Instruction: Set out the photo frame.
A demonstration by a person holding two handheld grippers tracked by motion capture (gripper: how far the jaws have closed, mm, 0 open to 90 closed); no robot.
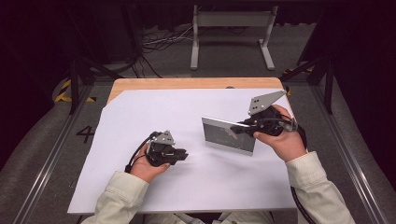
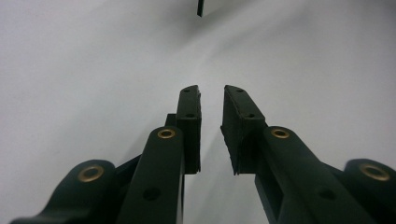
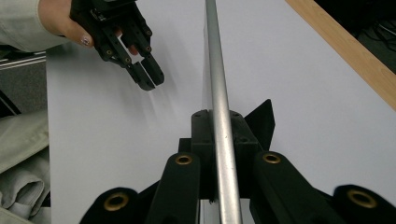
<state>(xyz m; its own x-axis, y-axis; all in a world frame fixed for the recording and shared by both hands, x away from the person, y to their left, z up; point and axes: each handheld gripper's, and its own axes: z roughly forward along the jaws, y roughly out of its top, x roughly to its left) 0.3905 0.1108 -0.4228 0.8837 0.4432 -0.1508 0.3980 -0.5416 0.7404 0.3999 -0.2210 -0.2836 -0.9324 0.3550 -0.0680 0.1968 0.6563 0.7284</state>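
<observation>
A single readable mark: a large dark digit "4" painted on the grey floor, seen in the high view at about nine o'clock from the table (just off the white sheet's left edge). Yellow-and-black hazard stripes lie on the floor at roughly ten o'clock from the table, and a small patch of the same striping sits at about two o'clock by the table's far right corner; they carry no words. No other text, label or brand can be read on anything in the three views.
</observation>
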